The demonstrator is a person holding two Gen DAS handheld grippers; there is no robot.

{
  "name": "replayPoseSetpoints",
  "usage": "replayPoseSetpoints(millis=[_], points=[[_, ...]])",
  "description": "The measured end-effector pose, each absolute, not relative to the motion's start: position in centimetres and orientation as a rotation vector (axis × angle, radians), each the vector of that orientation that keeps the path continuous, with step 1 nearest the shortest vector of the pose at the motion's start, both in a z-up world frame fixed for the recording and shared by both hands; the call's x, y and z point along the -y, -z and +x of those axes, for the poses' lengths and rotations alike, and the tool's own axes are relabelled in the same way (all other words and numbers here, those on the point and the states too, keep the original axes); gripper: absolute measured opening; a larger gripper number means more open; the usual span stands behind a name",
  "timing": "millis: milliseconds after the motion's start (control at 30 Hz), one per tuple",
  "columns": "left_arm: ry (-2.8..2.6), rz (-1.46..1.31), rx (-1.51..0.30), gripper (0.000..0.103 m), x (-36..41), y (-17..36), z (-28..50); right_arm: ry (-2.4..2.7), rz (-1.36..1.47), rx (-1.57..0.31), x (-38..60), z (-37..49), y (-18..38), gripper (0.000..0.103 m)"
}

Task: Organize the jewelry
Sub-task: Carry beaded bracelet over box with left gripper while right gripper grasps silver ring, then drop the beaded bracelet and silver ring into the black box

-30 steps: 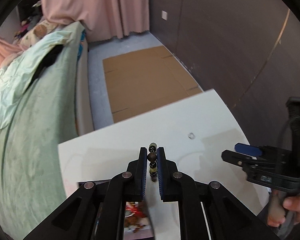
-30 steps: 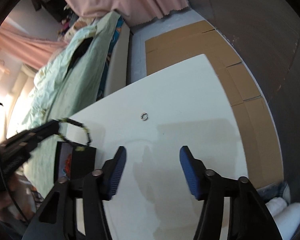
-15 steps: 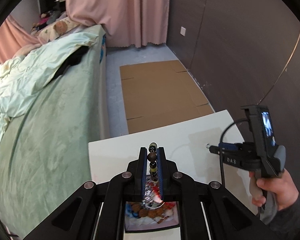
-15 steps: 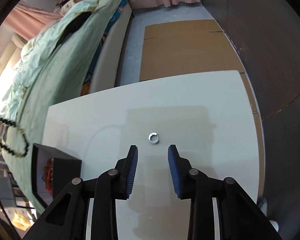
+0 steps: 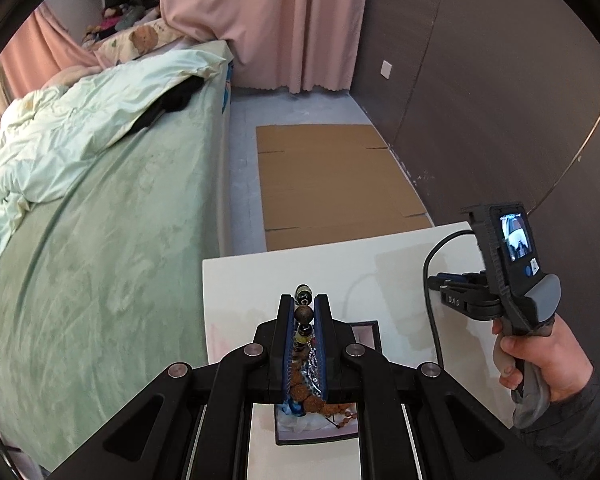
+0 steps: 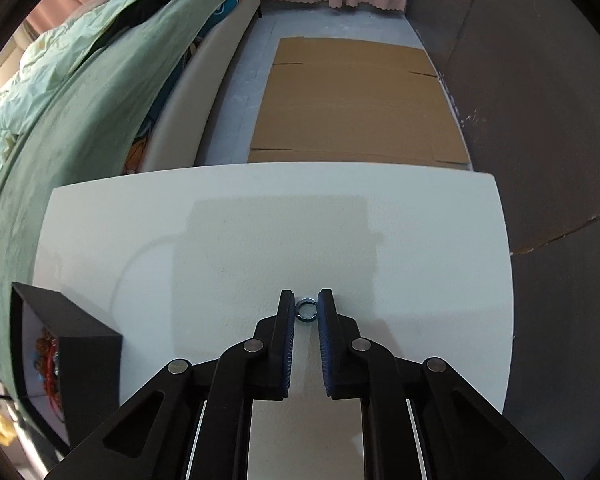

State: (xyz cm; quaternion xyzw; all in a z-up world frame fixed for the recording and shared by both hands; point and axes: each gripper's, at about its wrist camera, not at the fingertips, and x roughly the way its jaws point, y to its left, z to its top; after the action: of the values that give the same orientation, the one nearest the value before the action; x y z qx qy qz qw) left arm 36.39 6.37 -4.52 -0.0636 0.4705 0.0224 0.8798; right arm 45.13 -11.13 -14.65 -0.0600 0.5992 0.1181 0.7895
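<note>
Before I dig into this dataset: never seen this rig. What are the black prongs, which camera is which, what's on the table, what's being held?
There is no robot arm here. A person holds a handheld gripper in each hand, and each gripper carries a fisheye camera looking forward along its two fingers, so the black prongs at the bottom of each picture are that gripper's own fingers.

The left wrist view shows the left gripper shut on a beaded bracelet, held over an open jewelry box with more jewelry inside. At its right edge you see the person's right hand gripping the other tool's handle.

The right wrist view shows the right gripper low over the white table, its fingers on either side of a small metal ring. Whether they already pinch it, I cannot tell. The box sits at the lower left there.
</note>
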Motion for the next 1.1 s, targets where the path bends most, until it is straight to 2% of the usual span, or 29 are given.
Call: replayPoseSetpoints(millis=[500,567,600,633,800,1000,1100], points=[[-0.030,-0.200,-1.023,0.010,-6.7,8.1,35.8,-0.315,-0.100,-1.217,10.8,42.8,10.2,0.002],[-0.029,-0.203,-1.022,0.010,-6.7,8.3,35.6,-0.295,-0.108,-1.268,10.8,43.6,11.2,0.012],[-0.028,-0.204,-1.023,0.010,-6.8,8.3,35.6,-0.280,-0.119,-1.285,10.8,43.9,11.7,0.033],[-0.028,-0.206,-1.025,0.010,-6.9,8.4,35.5,-0.268,-0.134,-1.284,10.7,43.9,12.2,0.045],[-0.034,-0.215,-1.027,0.010,-7.5,8.8,35.7,-0.236,-0.164,-1.299,10.6,44.7,13.8,0.043],[-0.024,-0.228,-1.021,0.010,-7.6,9.0,36.2,-0.188,-0.202,-1.326,10.4,45.6,15.2,0.018],[-0.017,-0.247,-1.022,0.010,-7.7,9.2,36.6,-0.175,-0.212,-1.328,10.3,45.6,15.1,0.015]])
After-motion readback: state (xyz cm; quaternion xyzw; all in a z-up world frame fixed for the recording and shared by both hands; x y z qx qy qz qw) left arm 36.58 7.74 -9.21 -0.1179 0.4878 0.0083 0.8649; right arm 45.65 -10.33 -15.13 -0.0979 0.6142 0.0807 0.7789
